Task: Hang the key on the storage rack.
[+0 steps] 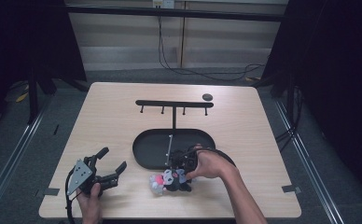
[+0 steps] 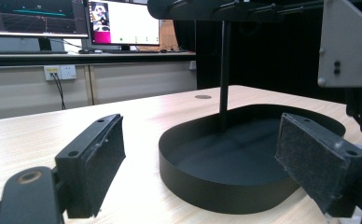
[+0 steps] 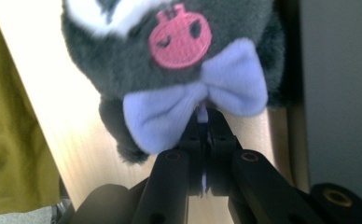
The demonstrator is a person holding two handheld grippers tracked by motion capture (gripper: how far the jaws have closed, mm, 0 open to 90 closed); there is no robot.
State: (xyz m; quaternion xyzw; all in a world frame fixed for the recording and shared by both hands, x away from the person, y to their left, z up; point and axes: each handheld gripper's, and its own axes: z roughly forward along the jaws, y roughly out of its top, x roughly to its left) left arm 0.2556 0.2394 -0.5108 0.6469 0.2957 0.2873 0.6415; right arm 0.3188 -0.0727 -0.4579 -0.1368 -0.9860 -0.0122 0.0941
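The surface [image 1: 123, 116] is a pale wood-grain top standing on grey floor, with dark curtains at both sides and a light panelled wall behind, where black cables hang down. From the left gripper view, two lit monitors [image 2: 72, 18] sit on a ledge beyond the far edge, and a wall socket [image 2: 60, 72] is below them.

On the surface stands a black oval tray [image 1: 146, 149] with a low wall. A thin post rises from its far side and carries a black crossbar [image 1: 173, 103] with small pegs hanging beneath. The tray's floor looks bare where it can be seen. A small dark disc [image 1: 207, 97] lies near the bar's right end.

Just in front of the tray lies a plush toy [image 1: 172, 181] — dark grey, with a pink skull patch and a lilac bow [image 3: 195, 100]. Which way its long axis runs I cannot tell; in the right gripper view the bow faces the camera, head beyond it.

The right tongs [image 3: 206, 122] are closed tight, pinching a thin bit of the toy at the bow's knot. The left tongs [image 1: 111, 164] rest at the near left corner, spread wide and empty — pointing toward the tray.
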